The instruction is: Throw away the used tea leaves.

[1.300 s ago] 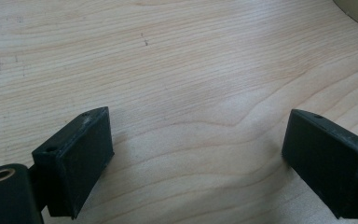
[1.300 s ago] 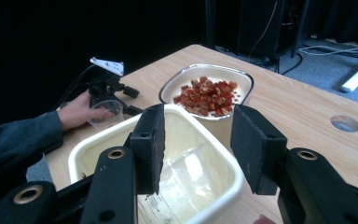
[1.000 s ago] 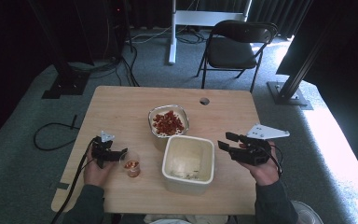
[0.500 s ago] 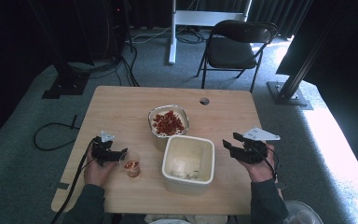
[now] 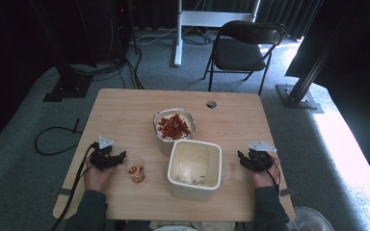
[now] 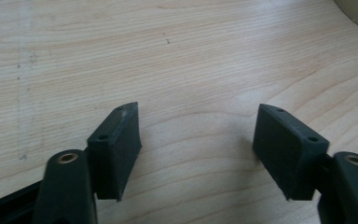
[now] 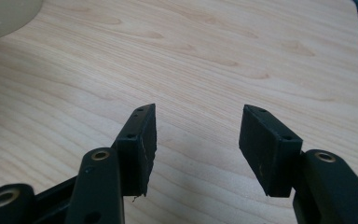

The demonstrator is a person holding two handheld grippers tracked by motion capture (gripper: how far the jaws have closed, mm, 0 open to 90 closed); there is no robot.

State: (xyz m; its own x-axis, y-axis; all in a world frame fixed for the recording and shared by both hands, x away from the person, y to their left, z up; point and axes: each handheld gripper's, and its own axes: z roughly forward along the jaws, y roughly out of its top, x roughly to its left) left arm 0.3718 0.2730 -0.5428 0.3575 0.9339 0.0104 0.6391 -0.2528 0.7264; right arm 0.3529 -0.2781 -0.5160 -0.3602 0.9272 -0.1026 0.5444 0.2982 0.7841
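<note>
Left gripper (image 5: 120, 159) jaws spread over bare table (image 6: 177, 56), nothing between them, though they've just been closing; small cup (image 5: 136, 172) of red bits sits just beside its tips; right gripper (image 5: 241, 159) also spread, empty, right of white square container (image 5: 195, 166); bowl of red pieces (image 5: 174, 126) behind it.

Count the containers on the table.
3: bowl of red pieces mid-table, square white tub in front of it, small clear cup left of the tub.
</note>
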